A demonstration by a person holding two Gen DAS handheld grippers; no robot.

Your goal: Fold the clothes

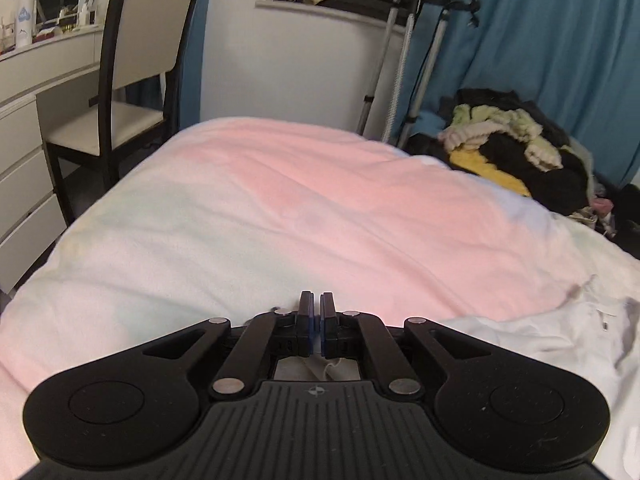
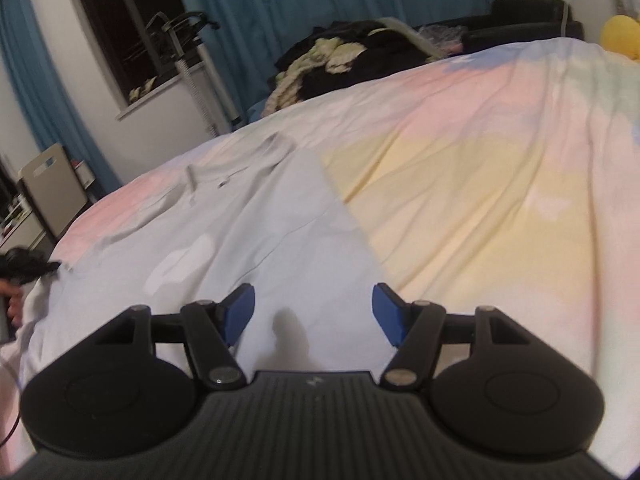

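A pale grey-white cotton shirt lies spread and rumpled on the near side of a bed, over a soft pastel bedspread of pink, yellow and white. Its collar end points toward the far edge of the bed and its right side runs in a straight line across the yellow patch, which may be a first fold or just the side seam; the pictures do not settle it. By that reading the folding is at an early stage, with the sleeves and the body still to be brought in.

The right gripper hangs over the shirt's lower part with its blue-padded fingers spread apart and nothing between them. The left gripper has its fingers pinched together at the shirt's near-left edge; a scrap of pale cloth shows just behind them, but whether they hold it cannot be told. From the right wrist, a hand on a dark handle shows at that same edge.

At the far right corner of the bed sits a heap of dark, cream and yellow clothes, presumably waiting their turn. Beyond the far edge stand a cream-backed dark wooden chair, a white dresser and blue curtains. Nothing lies between the fingers and the shirt.
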